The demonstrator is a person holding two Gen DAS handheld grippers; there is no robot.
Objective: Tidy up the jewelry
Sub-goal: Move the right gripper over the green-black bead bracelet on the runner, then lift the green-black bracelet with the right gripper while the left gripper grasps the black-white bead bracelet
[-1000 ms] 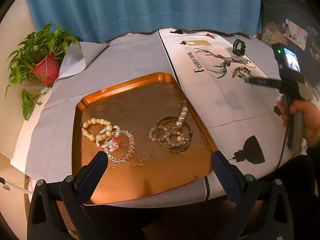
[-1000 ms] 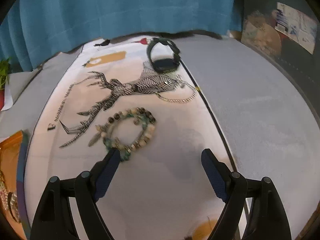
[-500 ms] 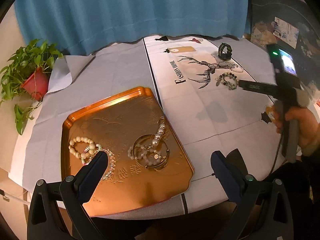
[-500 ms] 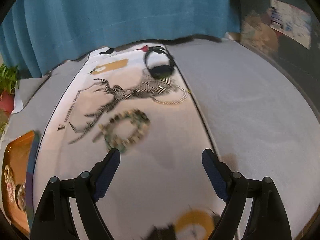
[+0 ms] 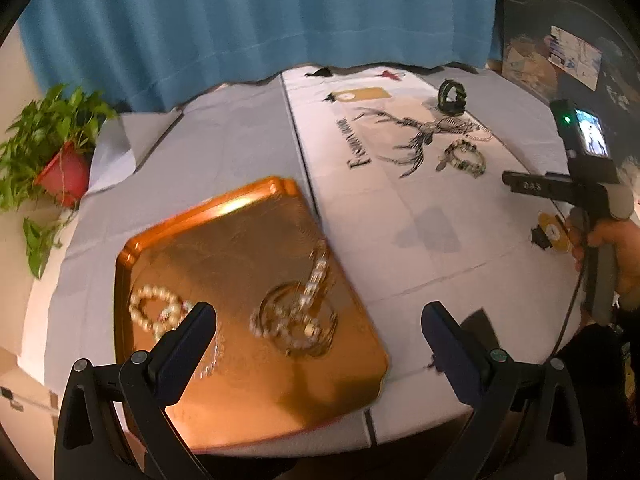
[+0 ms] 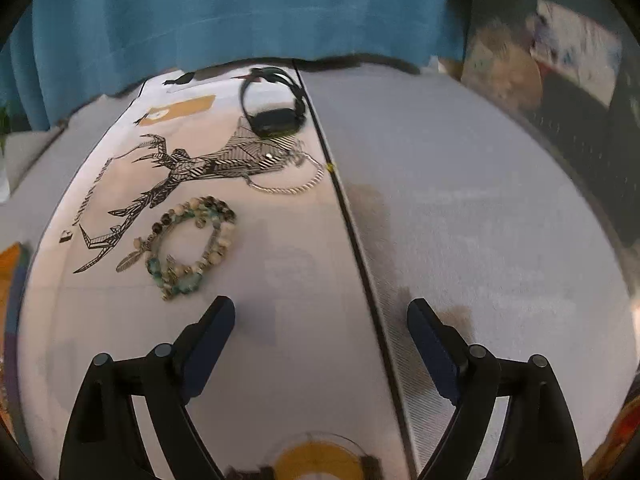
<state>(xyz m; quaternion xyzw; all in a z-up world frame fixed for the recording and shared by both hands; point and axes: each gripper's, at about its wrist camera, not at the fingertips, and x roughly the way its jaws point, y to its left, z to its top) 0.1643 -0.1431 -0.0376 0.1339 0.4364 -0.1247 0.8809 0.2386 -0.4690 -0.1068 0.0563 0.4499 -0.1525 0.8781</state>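
Both grippers unloaded. Left gripper (image 5: pixel 319 320) has its jaws spread wide with nothing between them, hovering over the near edge of the copper tray (image 5: pixel 208 210). Right gripper (image 6: pixel 320 316) is likewise spread wide and empty; its jaws have just been opening a bit further, nothing between them. It hangs above the printed white cloth (image 6: pixel 280 280), straddling the dark seam where that cloth meets the grey cloth (image 6: pixel 480 220).

Jewelry in two groups:
- On the tray: pearl bracelet (image 5: pixel 154 306) at the left side, a tangle of bangles and a beaded chain (image 5: pixel 298 316) near the middle. Blurred, so I can't count the pieces.
- On the printed cloth toward the table's far side: turquoise beaded bracelet (image 6: pixel 192 248) with a feather charm, lying just beside the deer print (image 6: pixel 192 168), ahead and left of the right gripper's left finger, not touching it. Silver chain (image 6: pixel 296 182) behind it by the seam. Black watch (image 6: pixel 274 114) further back, standing on its looped strap.

Person's right hand (image 5: pixel 616 256) on the handle at the table's right edge. Potted plant (image 5: pixel 52 156) off the far left corner. Blue curtain (image 5: pixel 260 20) behind.
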